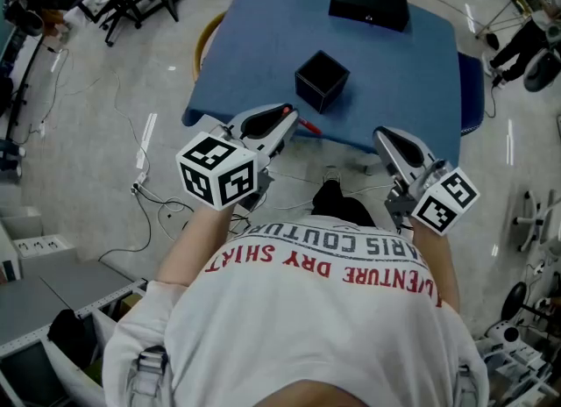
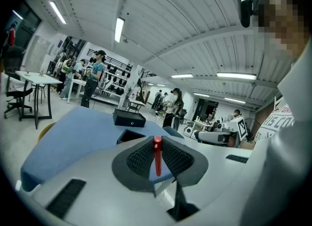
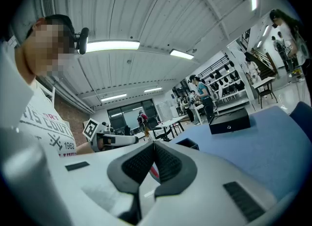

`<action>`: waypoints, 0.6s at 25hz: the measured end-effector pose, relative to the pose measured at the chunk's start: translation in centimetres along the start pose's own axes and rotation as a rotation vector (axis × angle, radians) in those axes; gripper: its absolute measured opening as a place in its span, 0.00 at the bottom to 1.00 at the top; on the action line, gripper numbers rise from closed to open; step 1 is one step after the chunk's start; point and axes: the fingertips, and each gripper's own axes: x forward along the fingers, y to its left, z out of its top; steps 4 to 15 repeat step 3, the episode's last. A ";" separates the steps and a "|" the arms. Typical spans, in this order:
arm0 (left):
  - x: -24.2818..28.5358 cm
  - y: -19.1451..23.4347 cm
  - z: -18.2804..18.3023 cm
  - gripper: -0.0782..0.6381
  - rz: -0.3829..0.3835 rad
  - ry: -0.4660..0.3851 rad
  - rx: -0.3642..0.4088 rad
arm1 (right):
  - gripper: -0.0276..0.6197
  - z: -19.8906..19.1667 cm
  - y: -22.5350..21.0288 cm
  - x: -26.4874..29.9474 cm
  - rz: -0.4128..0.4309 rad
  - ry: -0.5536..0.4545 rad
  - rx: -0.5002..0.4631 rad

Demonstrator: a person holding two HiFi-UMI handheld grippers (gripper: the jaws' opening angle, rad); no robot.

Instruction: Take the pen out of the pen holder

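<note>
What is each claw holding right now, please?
Left claw: closed on the red pen.
Right claw: closed, holding nothing.

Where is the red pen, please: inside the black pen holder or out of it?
Out. The left gripper is shut on the pen, apart from the pen holder on the table.

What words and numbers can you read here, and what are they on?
"DRY": red, upside down on the white shirt.
"VENTURE": red, beside it.
"1962": on the shirt too, in the right gripper view.
Other shirt letters are partly hidden; the cube markers carry patterns only.
</note>
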 end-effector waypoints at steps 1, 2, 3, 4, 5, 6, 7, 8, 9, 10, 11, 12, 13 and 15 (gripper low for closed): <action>0.0 0.0 0.0 0.20 0.001 -0.001 -0.001 | 0.08 0.0 -0.1 0.0 -0.001 0.000 0.000; 0.1 0.0 0.0 0.20 0.001 -0.002 -0.001 | 0.08 0.0 -0.2 0.1 -0.002 -0.001 0.001; 0.2 0.1 0.0 0.20 0.002 -0.004 -0.002 | 0.08 0.0 -0.3 0.1 -0.002 -0.001 0.002; 0.2 0.1 0.0 0.20 0.002 -0.004 -0.002 | 0.08 0.0 -0.3 0.1 -0.002 -0.001 0.002; 0.2 0.1 0.0 0.20 0.002 -0.004 -0.002 | 0.08 0.0 -0.3 0.1 -0.002 -0.001 0.002; 0.2 0.1 0.0 0.20 0.002 -0.004 -0.002 | 0.08 0.0 -0.3 0.1 -0.002 -0.001 0.002; 0.2 0.1 0.0 0.20 0.002 -0.004 -0.002 | 0.08 0.0 -0.3 0.1 -0.002 -0.001 0.002; 0.2 0.1 0.0 0.20 0.002 -0.004 -0.002 | 0.08 0.0 -0.3 0.1 -0.002 -0.001 0.002; 0.2 0.1 0.0 0.20 0.002 -0.004 -0.002 | 0.08 0.0 -0.3 0.1 -0.002 -0.001 0.002; 0.2 0.1 0.0 0.20 0.002 -0.004 -0.002 | 0.08 0.0 -0.3 0.1 -0.002 -0.001 0.002; 0.2 0.1 0.0 0.20 0.002 -0.004 -0.002 | 0.08 0.0 -0.3 0.1 -0.002 -0.001 0.002; 0.2 0.1 0.0 0.20 0.002 -0.004 -0.002 | 0.08 0.0 -0.3 0.1 -0.002 -0.001 0.002; 0.2 0.1 0.0 0.20 0.002 -0.004 -0.002 | 0.08 0.0 -0.3 0.1 -0.002 -0.001 0.002; 0.2 0.1 0.0 0.20 0.002 -0.004 -0.002 | 0.08 0.0 -0.3 0.1 -0.002 -0.001 0.002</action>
